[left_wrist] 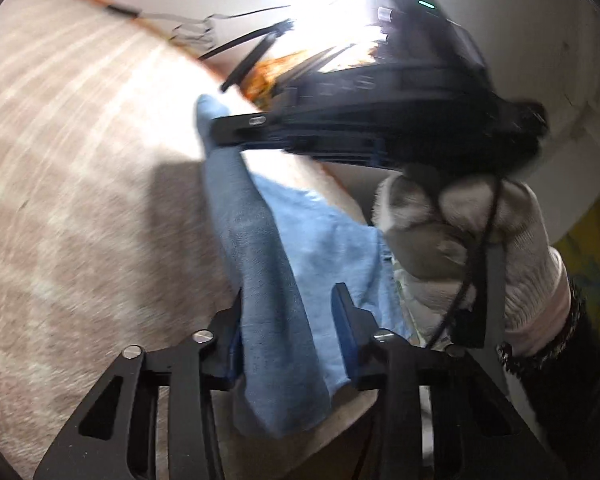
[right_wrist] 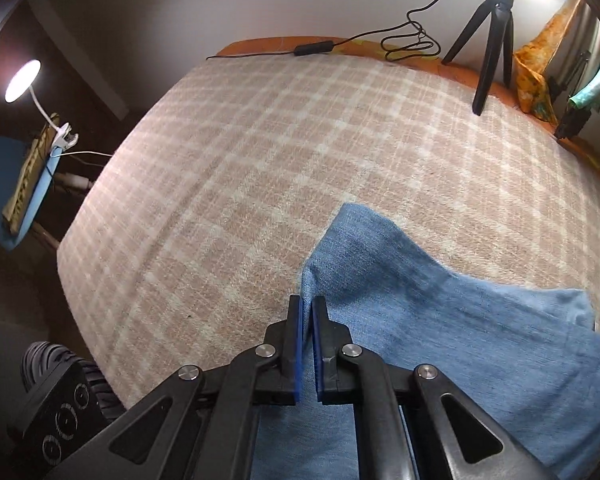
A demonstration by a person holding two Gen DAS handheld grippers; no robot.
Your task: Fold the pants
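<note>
The light blue pants [right_wrist: 440, 320] lie partly on a beige plaid blanket [right_wrist: 260, 160]. My right gripper [right_wrist: 308, 308] is shut on an edge of the pants and lifts it slightly. In the left wrist view, a thick fold of the pants [left_wrist: 276, 300] runs between the fingers of my left gripper [left_wrist: 292, 300], whose jaws stand apart around the cloth. The right gripper's black body [left_wrist: 380, 120] and a white-gloved hand [left_wrist: 480, 248] show above it, holding the far end of the pants. The left wrist view is motion-blurred.
A black tripod [right_wrist: 492, 32] stands at the blanket's far right edge, with a black cable [right_wrist: 340, 44] along the orange rim. A lit lamp [right_wrist: 22, 80] clips to a blue chair at the left. Orange cloth [right_wrist: 536, 76] hangs at the right.
</note>
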